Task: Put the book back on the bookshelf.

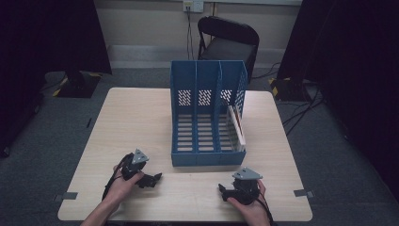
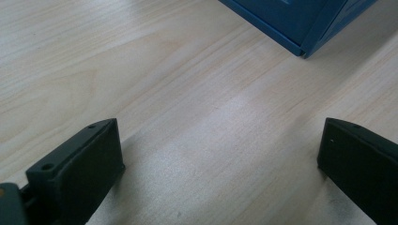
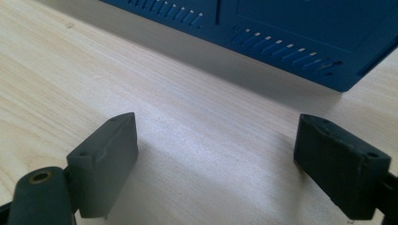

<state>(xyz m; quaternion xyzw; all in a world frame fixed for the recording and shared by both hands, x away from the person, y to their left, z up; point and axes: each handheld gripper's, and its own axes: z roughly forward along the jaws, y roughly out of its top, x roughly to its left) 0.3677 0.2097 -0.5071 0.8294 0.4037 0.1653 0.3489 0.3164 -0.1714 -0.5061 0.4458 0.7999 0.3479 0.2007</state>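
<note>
A blue three-slot file rack [image 1: 207, 117] stands in the middle of the pale wooden table [image 1: 136, 117]. A white folder or book [image 1: 236, 125] leans in its right slot. My left gripper [image 1: 154, 179] rests near the table's front left, held by a hand, and points toward the rack's front left corner [image 2: 300, 28]. Its jaws stand wide apart over bare wood [image 2: 220, 136]. My right gripper [image 1: 222, 190] lies at the front right, also hand-held and open [image 3: 218, 126]. It faces the rack's slotted low front wall [image 3: 281, 33].
A black chair [image 1: 229, 42] stands behind the table's far edge. Cables [image 1: 301, 113] run over the grey floor at the right. Grey tape tabs mark the front table corners [image 1: 69, 196] [image 1: 303, 193]. Bare wood lies left of the rack.
</note>
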